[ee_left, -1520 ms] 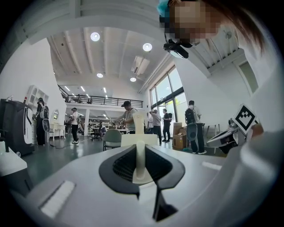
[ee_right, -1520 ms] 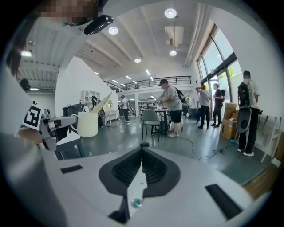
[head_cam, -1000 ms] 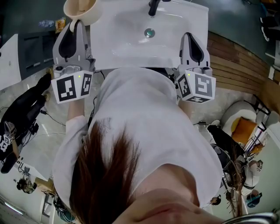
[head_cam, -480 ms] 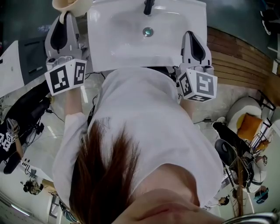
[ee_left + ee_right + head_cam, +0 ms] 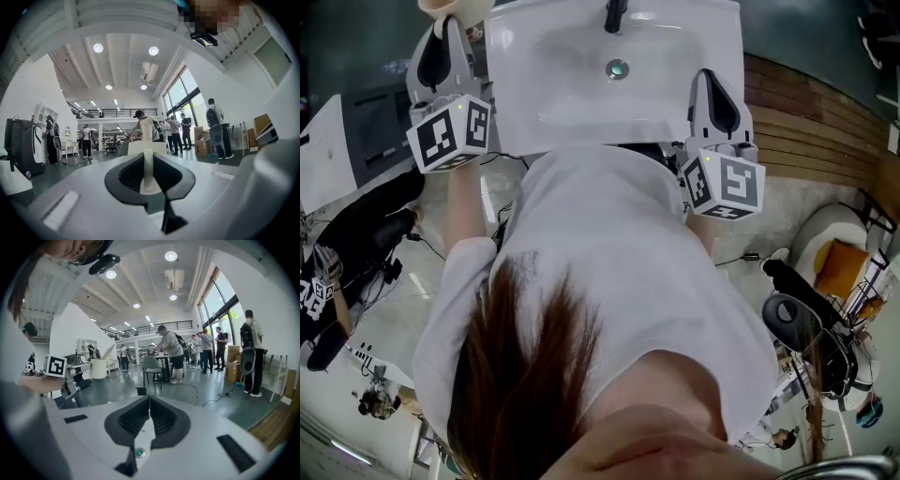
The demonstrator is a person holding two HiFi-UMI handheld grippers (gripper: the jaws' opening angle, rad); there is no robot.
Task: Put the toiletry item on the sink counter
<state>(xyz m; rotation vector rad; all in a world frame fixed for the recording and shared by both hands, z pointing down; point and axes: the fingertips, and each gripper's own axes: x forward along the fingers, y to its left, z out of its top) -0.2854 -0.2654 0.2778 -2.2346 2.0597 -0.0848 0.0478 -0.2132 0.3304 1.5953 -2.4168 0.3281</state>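
We see the left gripper (image 5: 442, 33) at the upper left of the head view, alongside the left edge of the sink (image 5: 581, 103). Its jaws are clamped on the wall of a cream cup (image 5: 146, 149). In the left gripper view, a narrow cream strip stands upright between the two pads, and the pale body of the cup rises just beyond the fingertips. The cup is held in the air, left of the basin's rear corner, and is not resting on the sink.

Inside the basin we see the drain (image 5: 618, 68), with the dark faucet (image 5: 616, 13) behind it.

The right gripper (image 5: 710, 77) lies at the sink's right edge. Its jaws are pressed together with nothing between them.

Compared with a second ago, the left gripper and cup have moved up the picture along the sink's side. The cup's open mouth, then fully in frame, is now mostly out of it. The right gripper has held its place.

In the head view, the top edge cuts off all but the cup's lower rim and the faucet's upper part. The person's shirt (image 5: 609, 281) covers the sink's front edge.
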